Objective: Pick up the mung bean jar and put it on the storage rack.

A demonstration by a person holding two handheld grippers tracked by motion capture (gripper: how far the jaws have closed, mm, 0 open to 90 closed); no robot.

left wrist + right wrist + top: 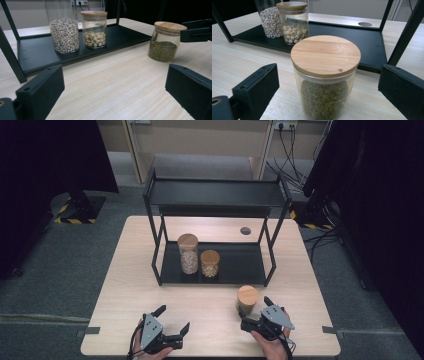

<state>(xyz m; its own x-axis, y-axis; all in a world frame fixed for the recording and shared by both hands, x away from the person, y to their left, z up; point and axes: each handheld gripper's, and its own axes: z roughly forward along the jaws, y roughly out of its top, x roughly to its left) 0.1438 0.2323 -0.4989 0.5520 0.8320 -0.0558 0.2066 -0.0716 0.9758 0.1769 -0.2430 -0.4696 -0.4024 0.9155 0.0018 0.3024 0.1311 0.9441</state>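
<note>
Right gripper [325,92] fingers wide open around green-bean jar [325,82], no contact; off-centre close could tip it. Left gripper [112,95] open, empty.

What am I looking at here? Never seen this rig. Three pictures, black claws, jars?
A person holds a two-jaw gripper in each hand. The high view looks down on the wooden table: left gripper, right gripper. The other two cameras ride on the grippers, looking along their black jaws. On the bottom shelf of a black rack stand a tall jar of small pale grains and a shorter jar of bigger pale seeds. A jar of green beans stands on the table between the right gripper's open jaws, not yet gripped. Nothing is held.
</note>
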